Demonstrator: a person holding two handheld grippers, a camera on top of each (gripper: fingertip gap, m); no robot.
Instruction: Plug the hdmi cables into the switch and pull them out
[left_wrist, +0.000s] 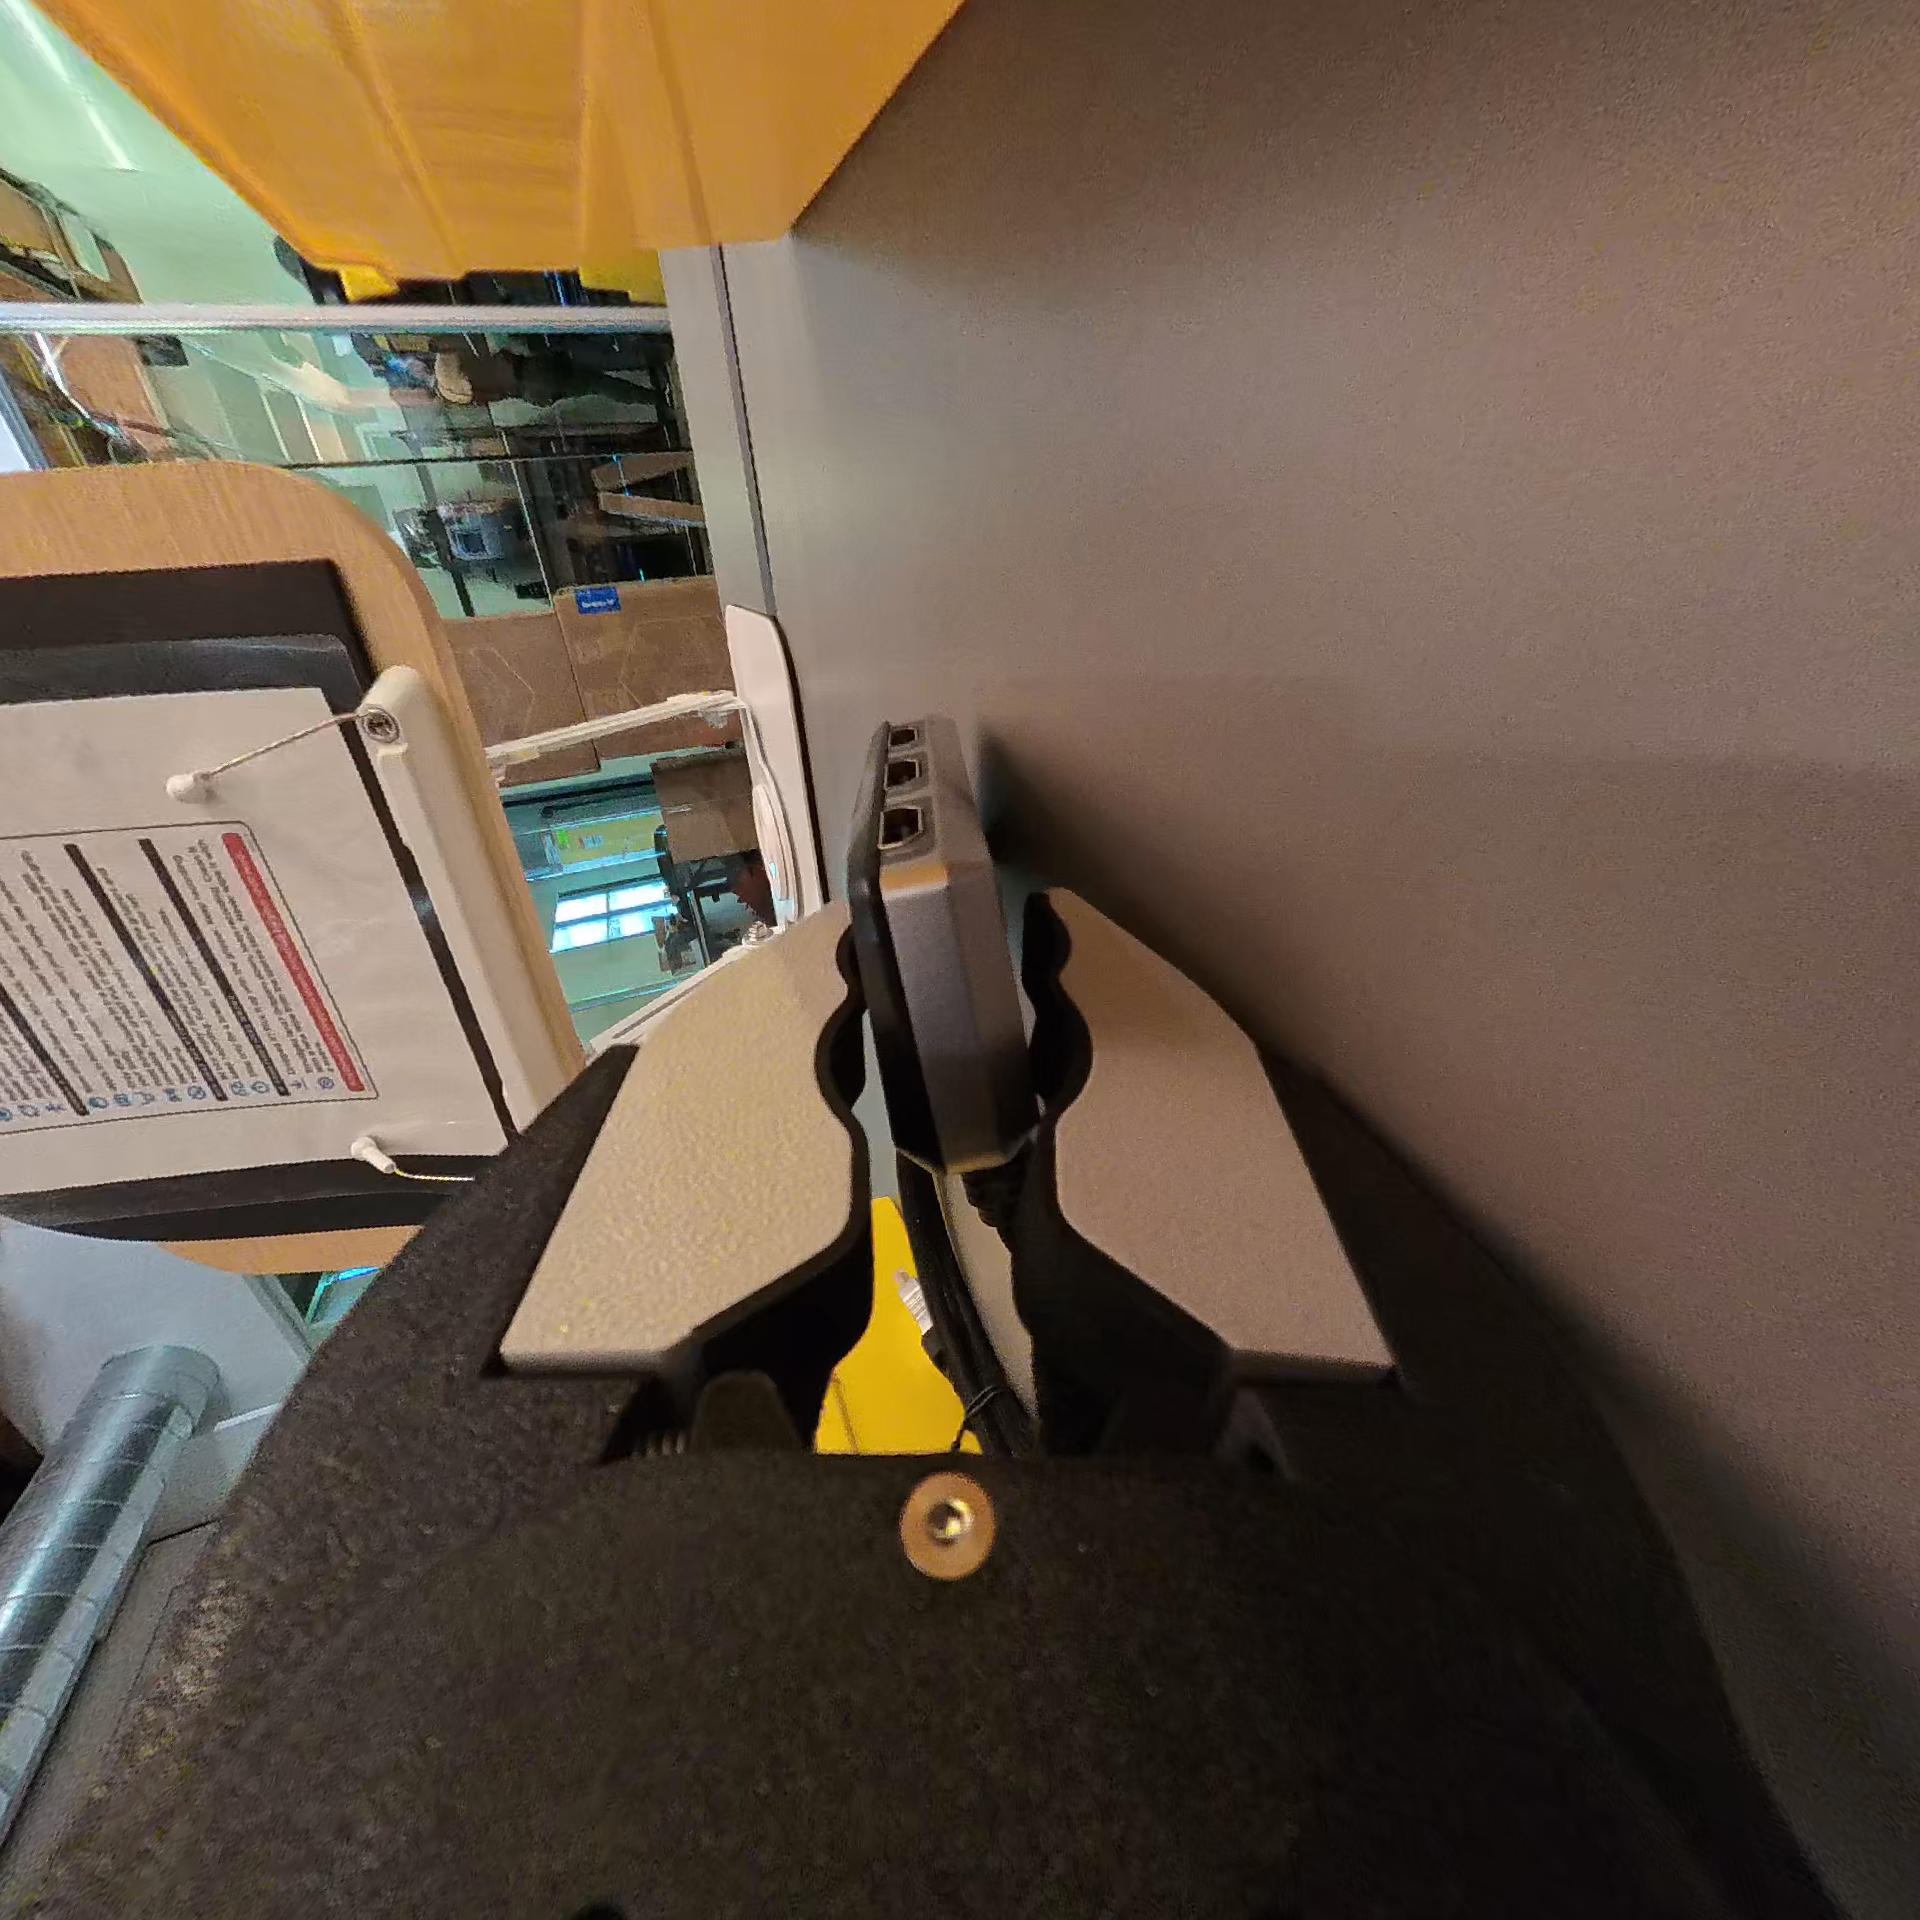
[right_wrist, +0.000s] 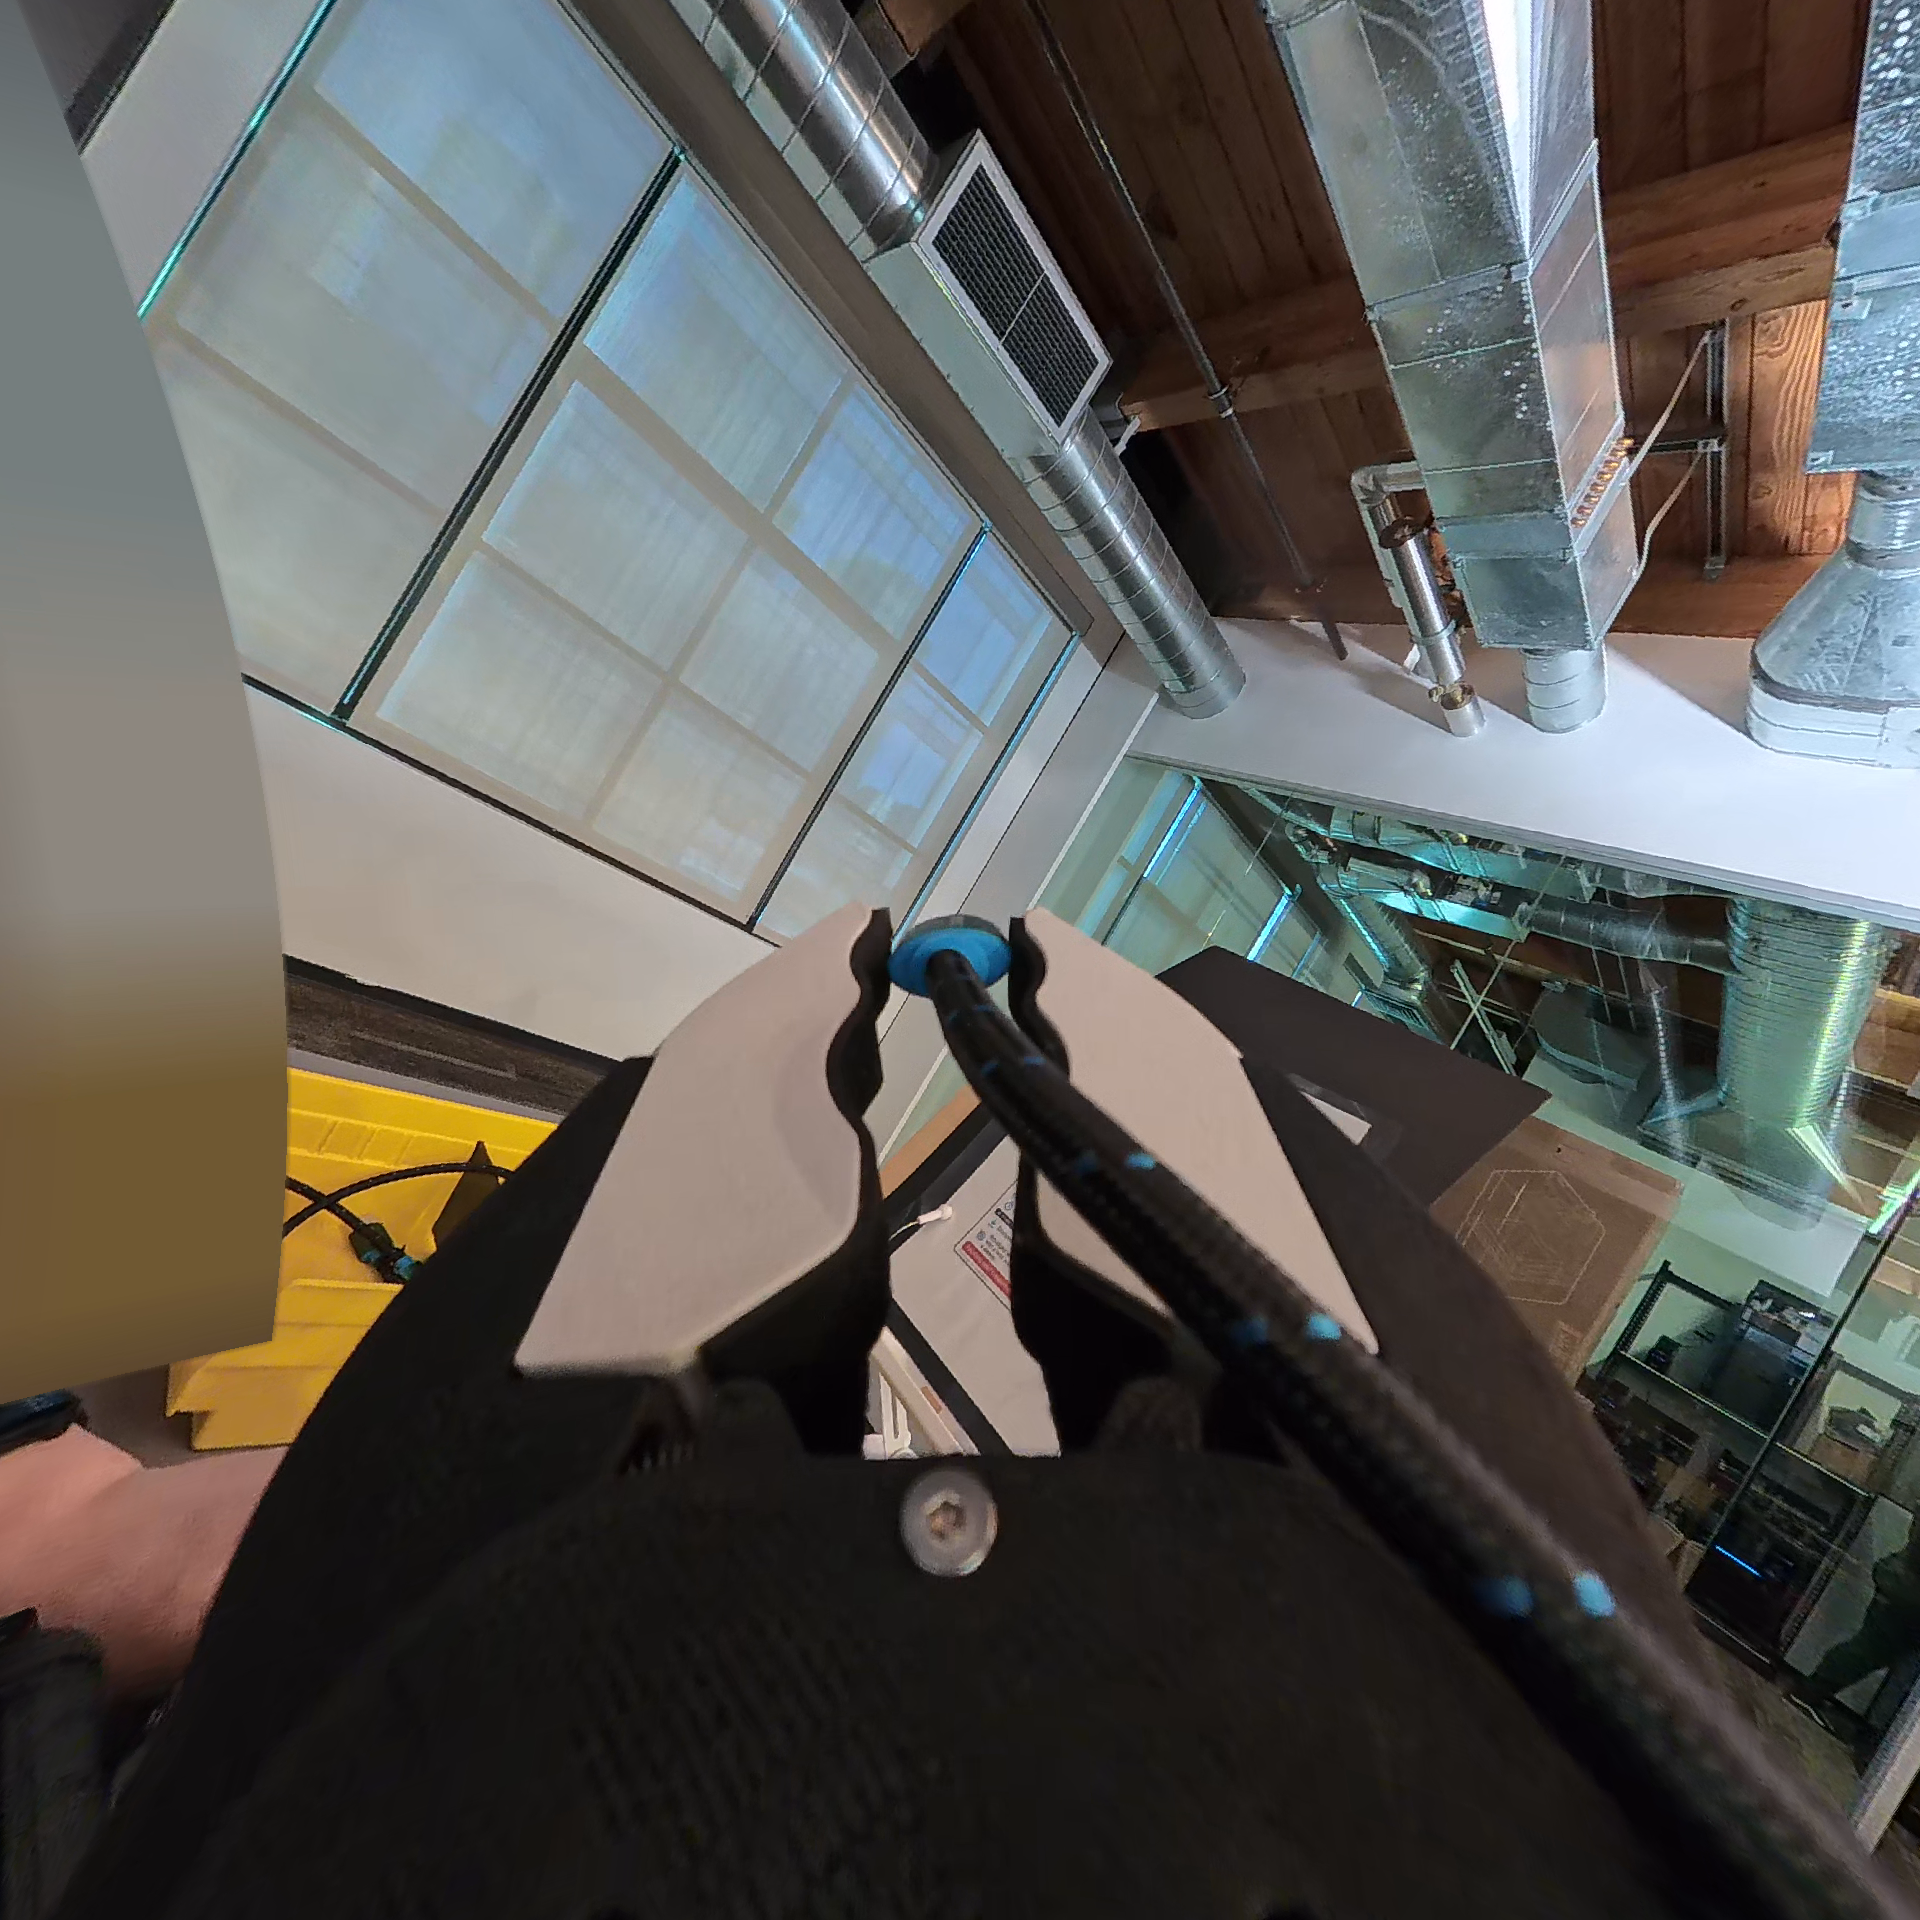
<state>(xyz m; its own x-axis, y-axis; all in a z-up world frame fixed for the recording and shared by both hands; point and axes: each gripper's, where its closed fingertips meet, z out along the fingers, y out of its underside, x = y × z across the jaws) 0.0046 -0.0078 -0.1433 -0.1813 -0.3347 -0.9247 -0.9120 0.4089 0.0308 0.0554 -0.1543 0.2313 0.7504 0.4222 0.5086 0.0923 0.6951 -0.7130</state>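
In the left wrist view my left gripper (left_wrist: 945, 914) is shut on the HDMI switch (left_wrist: 940, 997), a flat grey box with a black frame, held edge-on between the fingers. A row of three empty ports (left_wrist: 902, 795) shows on its far end. A black cable (left_wrist: 971, 1309) leaves its near end and runs back between the fingers. In the right wrist view my right gripper (right_wrist: 951, 925) is shut on a black braided HDMI cable (right_wrist: 1174, 1205) with blue flecks, gripped at its blue collar (right_wrist: 948, 958). The plug itself is hidden beyond the fingertips. The cable trails off to the lower right.
A grey flat surface (left_wrist: 1455, 623) lies right beside the switch. A wooden board with a printed sheet (left_wrist: 208, 935) stands to the left. A yellow bin (right_wrist: 343, 1195) holds another black cable (right_wrist: 384, 1210). A person's forearm (right_wrist: 104, 1538) is at lower left. Ducts and windows fill the rest. The grippers' ends are close to 40 centimetres from one another.
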